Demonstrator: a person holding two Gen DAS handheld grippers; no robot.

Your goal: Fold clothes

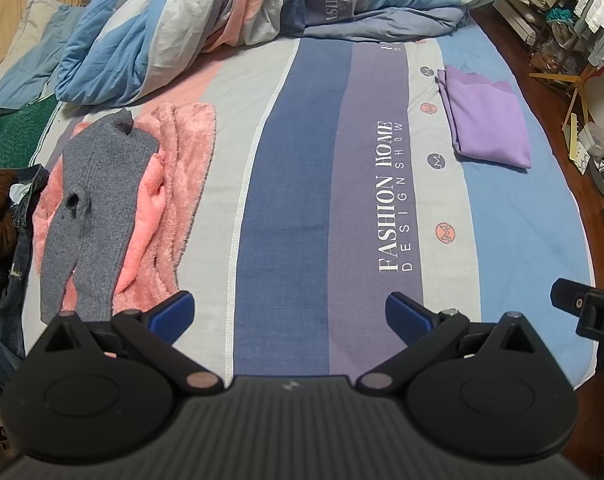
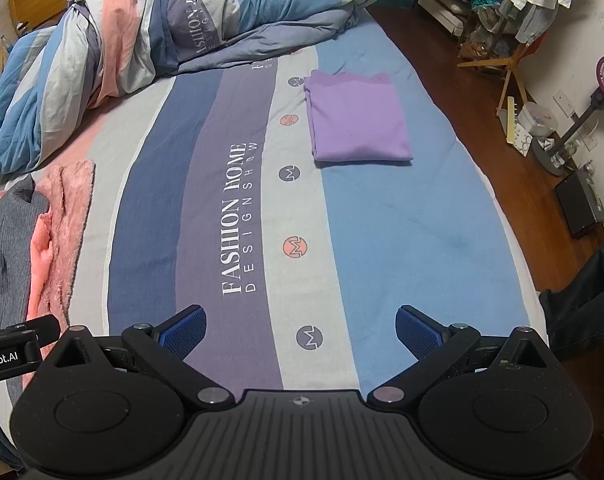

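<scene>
A folded purple garment [image 1: 486,120] [image 2: 355,118] lies flat on the light blue stripe at the bed's right side. A grey knit garment [image 1: 92,200] [image 2: 8,236] sprawls unfolded over a fluffy pink one [image 1: 174,176] [image 2: 62,224] at the left side. My left gripper [image 1: 290,314] hovers open above the dark blue stripe near the bed's front edge, nothing between its blue pads. My right gripper [image 2: 300,328] is likewise open and empty over the grey and blue stripes. Each gripper's body peeks into the other's view at the frame edge.
The striped bed sheet [image 1: 302,160] [image 2: 381,240] reads FASHION HOME. A bunched duvet [image 1: 222,4] [image 2: 142,28] fills the head of the bed. Dark clothes [image 1: 2,216] pile at the left edge. Wooden floor with a rack, box and fan stand [image 2: 581,120] runs along the right.
</scene>
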